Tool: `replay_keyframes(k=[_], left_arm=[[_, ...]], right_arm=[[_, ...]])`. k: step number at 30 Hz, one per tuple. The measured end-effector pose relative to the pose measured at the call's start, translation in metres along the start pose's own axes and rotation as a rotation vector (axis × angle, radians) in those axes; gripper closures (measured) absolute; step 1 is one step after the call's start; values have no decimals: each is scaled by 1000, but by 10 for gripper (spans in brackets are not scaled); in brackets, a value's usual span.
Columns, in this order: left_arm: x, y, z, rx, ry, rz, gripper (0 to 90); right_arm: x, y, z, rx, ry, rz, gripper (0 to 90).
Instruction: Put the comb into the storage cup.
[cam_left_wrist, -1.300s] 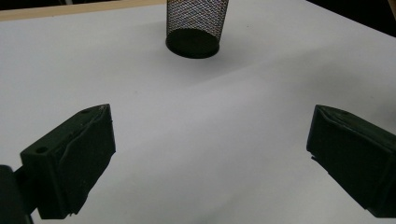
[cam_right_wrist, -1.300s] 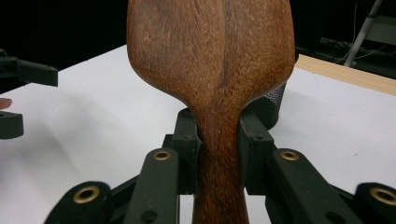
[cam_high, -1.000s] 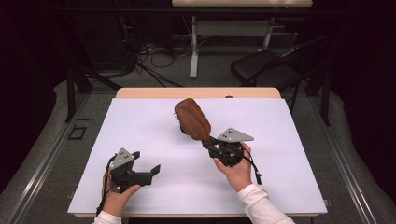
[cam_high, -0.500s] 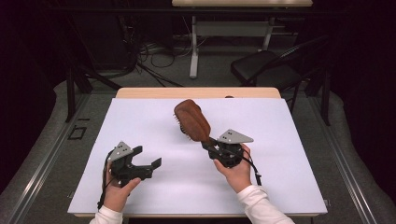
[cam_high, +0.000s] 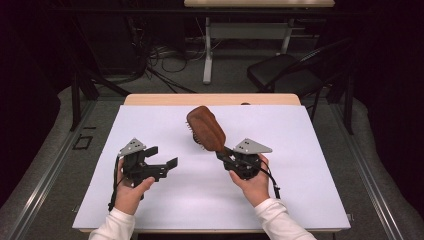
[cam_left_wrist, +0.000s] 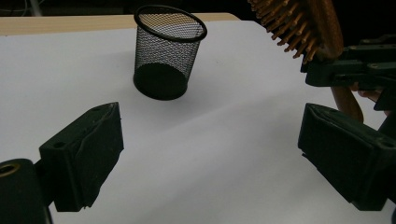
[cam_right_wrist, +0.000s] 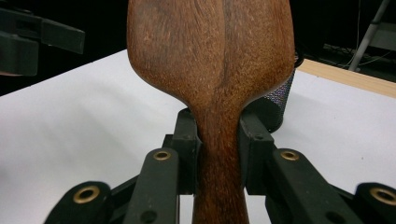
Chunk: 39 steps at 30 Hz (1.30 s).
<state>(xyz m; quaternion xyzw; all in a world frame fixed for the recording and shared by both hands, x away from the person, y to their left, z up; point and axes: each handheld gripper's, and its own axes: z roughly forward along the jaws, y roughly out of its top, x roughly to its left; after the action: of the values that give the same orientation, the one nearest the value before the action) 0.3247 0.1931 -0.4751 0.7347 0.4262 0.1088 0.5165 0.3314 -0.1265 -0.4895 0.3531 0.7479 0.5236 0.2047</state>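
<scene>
The right gripper (cam_high: 227, 155) pinches the neck of a wooden hairbrush (cam_high: 206, 128), its 2 jaws pressed against the handle from either side, as the right gripper view shows plainly with the brown grain of the brush's (cam_right_wrist: 210, 60) back rising straight up between the black pads. From the high view the brush is held clear of the white table (cam_high: 300, 145), tilted up and away from the person toward the far edge, bristles facing down and to the left.

The left gripper (cam_high: 165, 159) is held above the sheet near the front left, jaws spread wide with nothing between them, though they have just been closing a little. In the left gripper view a black mesh pen cup (cam_left_wrist: 169, 51) stands upright on the white surface ahead, well apart from those jaws, and the bristled head of the hairbrush (cam_left_wrist: 292, 25) hangs at the upper right, with the other gripper (cam_left_wrist: 355, 70) clamped on its handle just below. The cup's mesh wall (cam_right_wrist: 280, 98) also peeks out just behind the brush in the right gripper view.
</scene>
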Motion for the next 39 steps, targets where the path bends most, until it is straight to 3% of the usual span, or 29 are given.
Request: replay_keyframes(k=[4, 15, 28, 39], left_arm=[[-1, 7, 2, 9, -26, -17, 69], [0, 23, 2, 15, -47, -54, 68], [-11, 49, 9, 42, -82, -14, 67], [-17, 61, 21, 53, -104, -27, 86]], right_arm=[[0, 0, 0, -1, 0, 1, 721], [1, 0, -1, -4, 0, -1, 721], [0, 1, -2, -11, -4, 7, 721], [0, 0, -2, -14, -8, 9, 720]])
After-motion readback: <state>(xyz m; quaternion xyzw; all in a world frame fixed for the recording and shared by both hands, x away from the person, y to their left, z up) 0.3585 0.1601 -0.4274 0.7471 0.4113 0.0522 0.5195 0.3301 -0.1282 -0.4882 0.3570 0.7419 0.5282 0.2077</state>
